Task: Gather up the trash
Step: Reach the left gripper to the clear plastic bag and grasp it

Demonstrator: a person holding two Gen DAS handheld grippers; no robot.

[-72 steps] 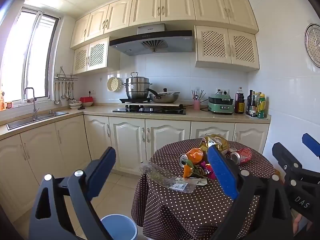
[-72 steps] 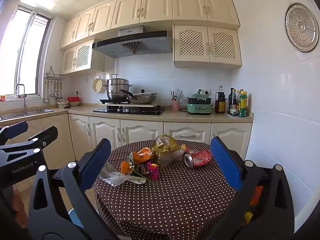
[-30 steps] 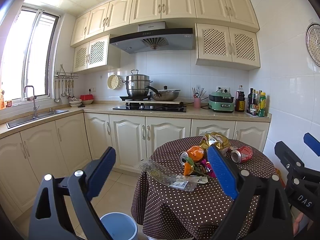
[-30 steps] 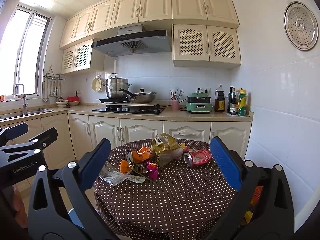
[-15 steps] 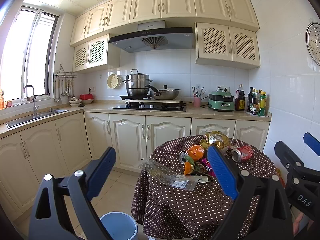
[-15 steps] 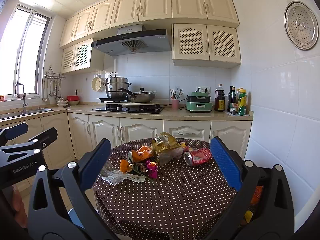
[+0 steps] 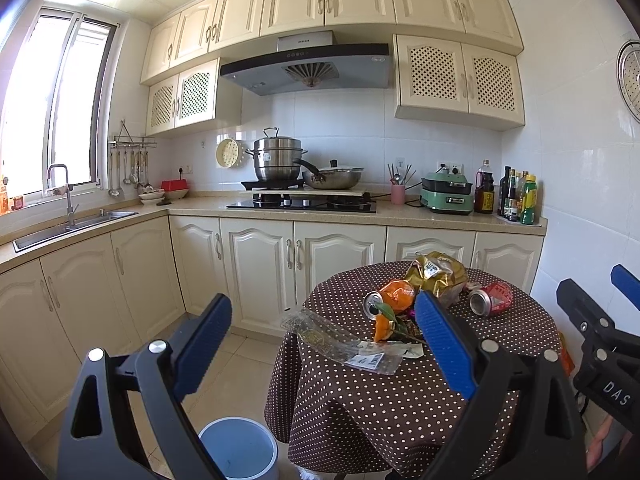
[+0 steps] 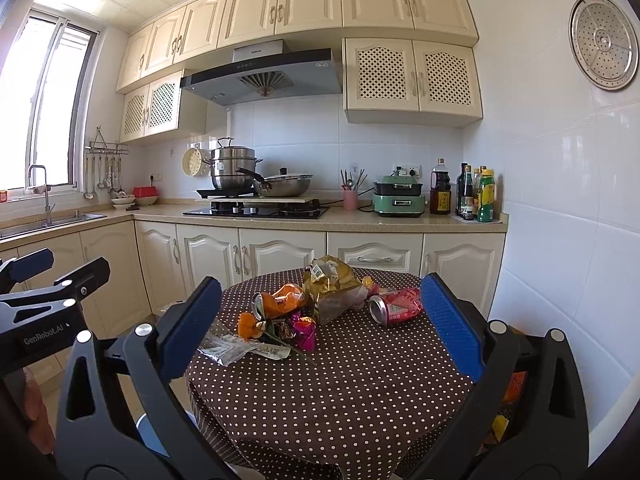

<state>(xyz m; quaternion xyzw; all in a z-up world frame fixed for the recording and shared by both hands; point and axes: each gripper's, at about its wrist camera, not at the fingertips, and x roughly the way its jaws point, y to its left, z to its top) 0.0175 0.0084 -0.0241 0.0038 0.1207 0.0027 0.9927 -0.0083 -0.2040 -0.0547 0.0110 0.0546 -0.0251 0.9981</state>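
Trash lies on a round table with a brown polka-dot cloth (image 8: 340, 392): a red can (image 8: 396, 306) on its side, a gold foil bag (image 8: 332, 280), an orange can (image 8: 280, 300), orange peel (image 8: 247, 324), a magenta wrapper (image 8: 304, 332) and a clear plastic bag (image 8: 224, 346). The left wrist view shows the same red can (image 7: 490, 299), gold bag (image 7: 438, 276) and clear bag (image 7: 340, 338). A blue bin (image 7: 238, 448) stands on the floor left of the table. My left gripper (image 7: 320, 340) and right gripper (image 8: 320, 324) are both open, held short of the table, holding nothing.
Cream base cabinets (image 7: 280, 264) run behind the table, with a hob and pots (image 7: 280, 160) on the counter, a green appliance (image 7: 446, 198) and bottles (image 7: 518, 198) at right. A sink (image 7: 72, 226) sits at left. A white tiled wall (image 8: 560, 240) is close on the table's right.
Both views have shifted very slightly; the table and trash sit a touch lower and closer. Neither gripper has opened, shut or touched anything.
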